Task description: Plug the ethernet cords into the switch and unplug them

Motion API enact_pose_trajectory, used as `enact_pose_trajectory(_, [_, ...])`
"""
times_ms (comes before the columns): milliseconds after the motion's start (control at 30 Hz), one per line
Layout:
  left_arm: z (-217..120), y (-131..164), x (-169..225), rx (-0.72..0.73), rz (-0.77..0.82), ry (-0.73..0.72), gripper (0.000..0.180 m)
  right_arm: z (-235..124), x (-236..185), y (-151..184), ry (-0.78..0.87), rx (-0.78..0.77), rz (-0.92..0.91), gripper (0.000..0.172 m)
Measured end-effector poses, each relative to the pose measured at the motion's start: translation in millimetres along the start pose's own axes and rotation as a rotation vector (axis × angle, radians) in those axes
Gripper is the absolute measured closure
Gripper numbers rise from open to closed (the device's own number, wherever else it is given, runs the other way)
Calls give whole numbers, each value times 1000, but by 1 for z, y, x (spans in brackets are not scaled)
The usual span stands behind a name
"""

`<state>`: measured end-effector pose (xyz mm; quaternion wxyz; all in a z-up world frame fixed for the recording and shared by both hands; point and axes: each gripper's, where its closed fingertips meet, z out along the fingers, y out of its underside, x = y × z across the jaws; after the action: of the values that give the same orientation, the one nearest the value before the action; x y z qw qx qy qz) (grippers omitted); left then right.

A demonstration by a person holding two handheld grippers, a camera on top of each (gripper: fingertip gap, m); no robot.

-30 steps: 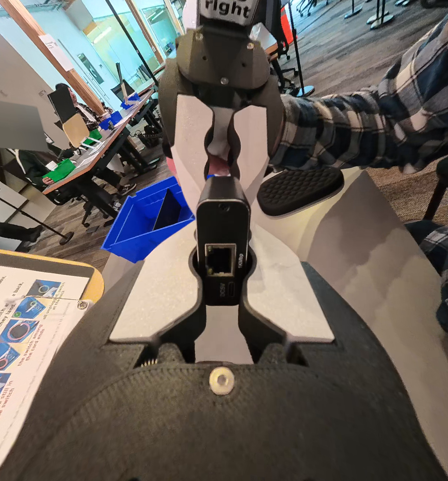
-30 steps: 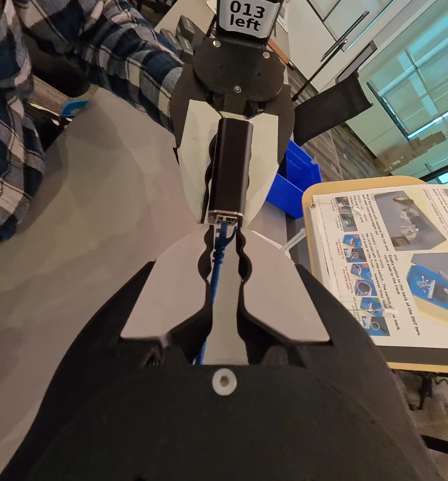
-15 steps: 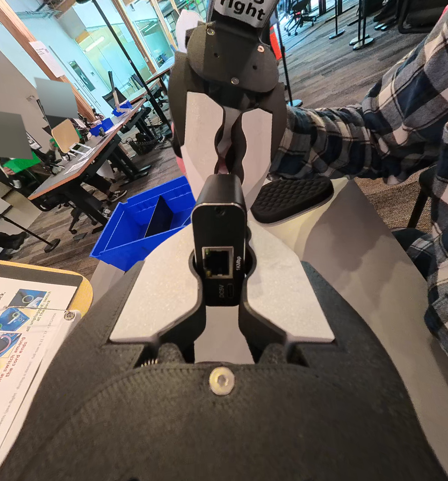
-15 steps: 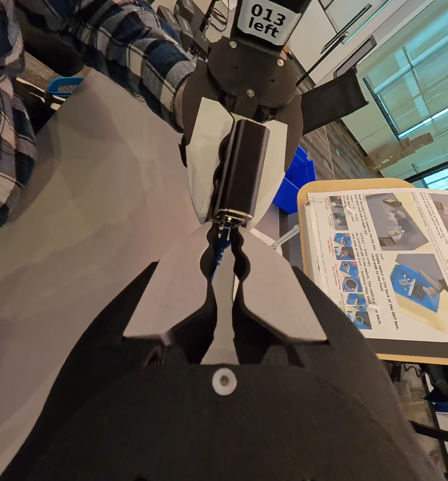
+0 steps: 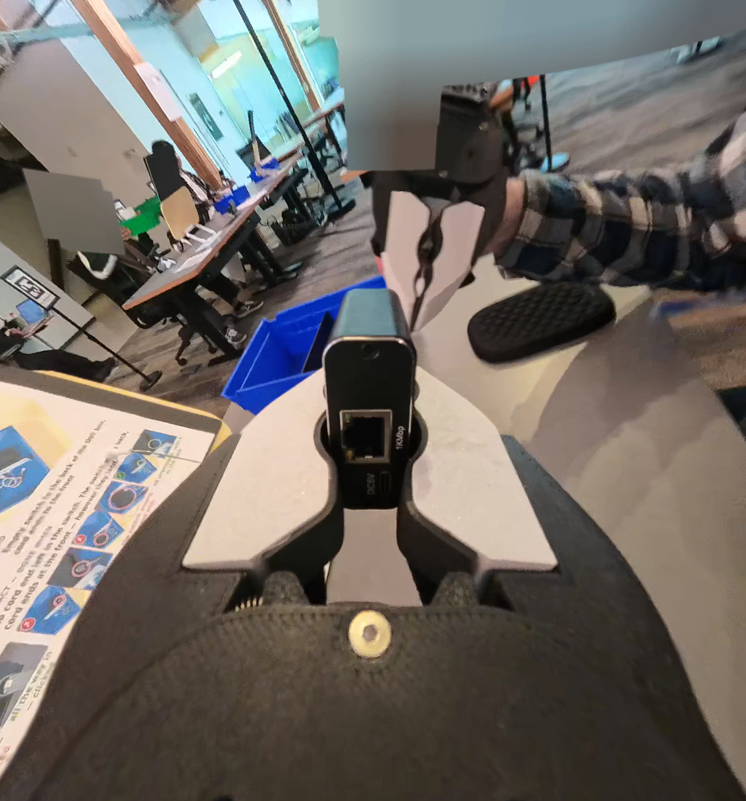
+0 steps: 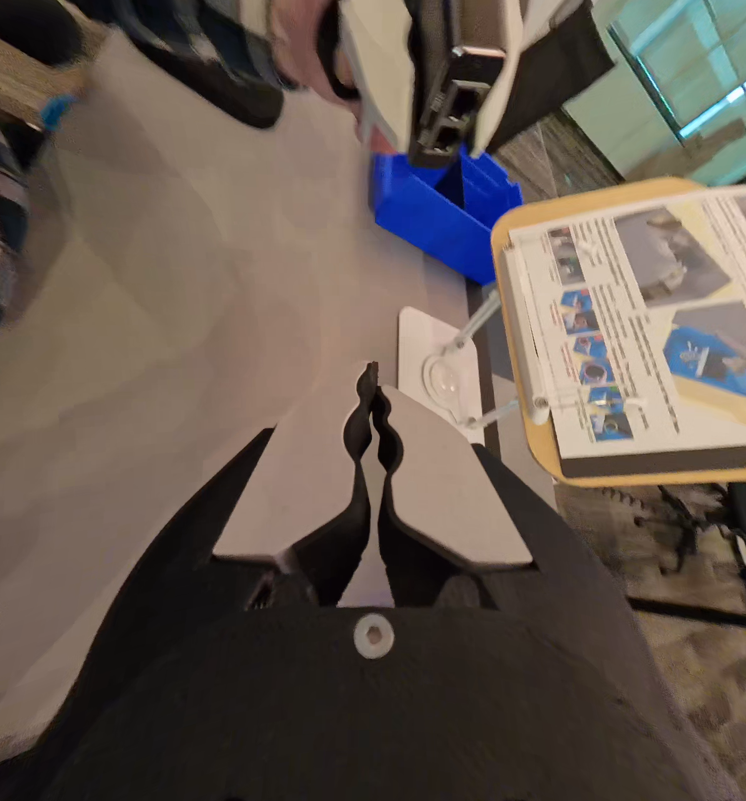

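Switch [image 5: 369,416] sits clamped in left tool [image 5: 371,437], right tool [image 6: 373,390] apart

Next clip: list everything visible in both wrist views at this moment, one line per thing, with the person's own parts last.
Switch: one, black, clamped in the left hand-held gripper, ports empty.
Bin: one, blue, at the table's far edge.
Table: one, grey.
Instruction sheet: one, white with photos, on a tan board beside the table.
Stand base: one, white, on the table by the board.
Armrest pad: one, black, textured.
Desks with seated people: background.
Sleeve: plaid, blue and white.
Left hand-held gripper: gripping the switch.
Right hand-held gripper: closed, empty.
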<state>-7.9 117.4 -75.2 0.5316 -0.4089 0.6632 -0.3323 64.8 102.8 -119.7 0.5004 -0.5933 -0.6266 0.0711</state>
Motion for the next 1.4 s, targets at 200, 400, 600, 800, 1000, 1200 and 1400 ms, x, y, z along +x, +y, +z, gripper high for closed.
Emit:
enact_pose_trajectory(200, [20, 29, 31, -64, -44, 60, 154, 13, 11, 17, 1, 79, 121, 172])
enact_pose_trajectory(400, [39, 46, 37, -58, -93, 102, 154, 17, 18, 36, -17, 79, 191, 172])
enact_pose_trajectory(600, [52, 63, 40, -62, -132, 135, 154, -26, 5, 46, 12, 21, 271, 172])
enact_pose_trajectory(800, [58, 63, 49, -57, -152, 153, 154, -69, -19, 44, 69, -51, 333, 172])
enact_pose_trajectory(1000, [77, 59, 67, -50, -132, 165, 154, -118, -59, 46, 178, -91, 446, 164])
enact_pose_trajectory(1200, [105, 67, 91, -116, 4, 129, 154, -157, -128, 60, 313, -164, 581, 139])
enact_pose_trajectory(1400, [137, 79, 110, -130, 167, -43, 154, -192, -202, 71, 415, -229, 664, 126])
